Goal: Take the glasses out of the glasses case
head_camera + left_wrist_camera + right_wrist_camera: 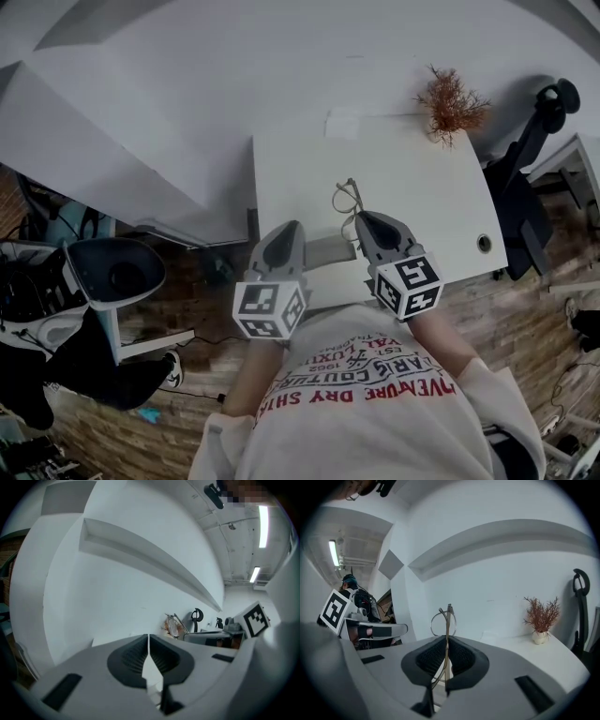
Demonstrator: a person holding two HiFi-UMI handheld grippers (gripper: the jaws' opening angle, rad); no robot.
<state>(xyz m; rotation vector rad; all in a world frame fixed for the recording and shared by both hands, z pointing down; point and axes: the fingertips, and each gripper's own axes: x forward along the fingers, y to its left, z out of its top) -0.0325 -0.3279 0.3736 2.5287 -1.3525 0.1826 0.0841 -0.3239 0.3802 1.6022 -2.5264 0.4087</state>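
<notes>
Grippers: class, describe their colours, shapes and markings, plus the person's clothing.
The left gripper and right gripper are grey tapered shells with dark ribbed pads, each carrying a cube of black-and-white square markers. The person wears a white T-shirt with red and dark lettering.

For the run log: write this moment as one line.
phase: glasses held above table | right claw: shut on glasses | left claw: shut
</notes>
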